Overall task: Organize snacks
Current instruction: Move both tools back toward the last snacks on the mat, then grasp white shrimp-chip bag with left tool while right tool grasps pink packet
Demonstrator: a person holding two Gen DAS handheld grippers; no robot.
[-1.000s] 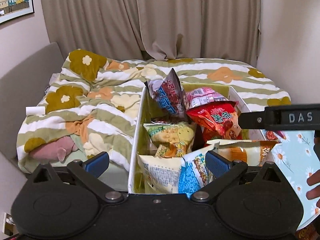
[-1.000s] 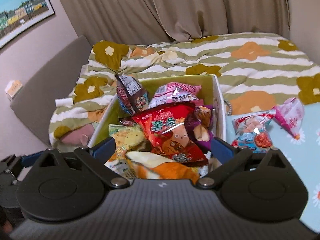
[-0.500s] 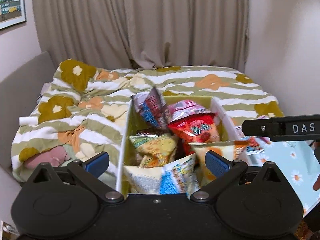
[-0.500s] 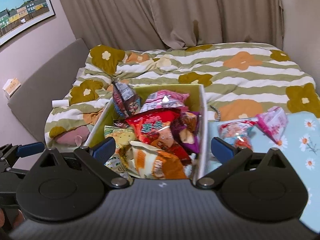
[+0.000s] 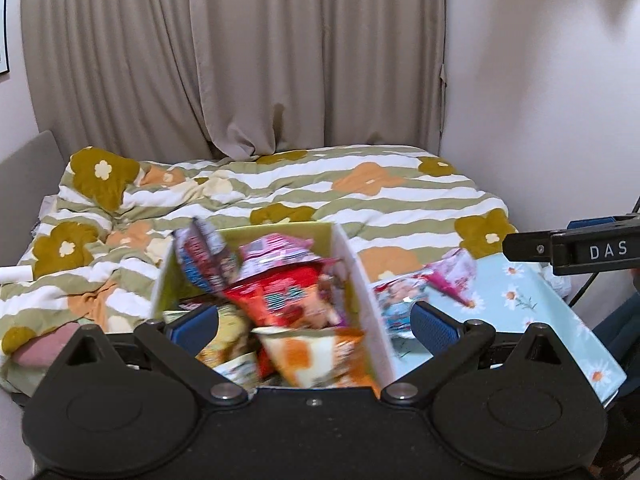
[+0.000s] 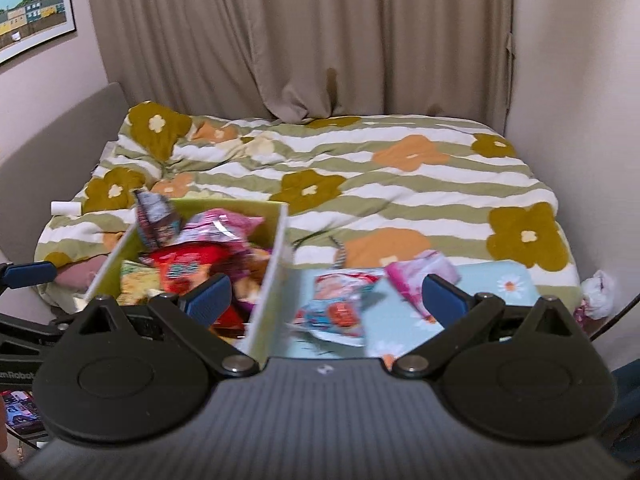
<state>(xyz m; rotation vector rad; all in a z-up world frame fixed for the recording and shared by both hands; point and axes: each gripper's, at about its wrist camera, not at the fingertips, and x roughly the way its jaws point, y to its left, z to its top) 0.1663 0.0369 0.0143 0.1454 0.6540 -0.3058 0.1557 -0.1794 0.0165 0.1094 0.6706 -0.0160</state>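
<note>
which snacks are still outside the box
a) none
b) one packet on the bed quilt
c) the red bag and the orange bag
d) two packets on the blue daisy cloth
d: a blue-red packet and a pink packet lie on the daisy cloth right of the box.

Both wrist views look forward and slightly down past their own spread blue fingers toward the bed and the curtain behind it. The left view sits close over the snack box; the right view stands further right, over the daisy cloth. Both share the box, the cloth's loose packets, bed and curtain.
</note>
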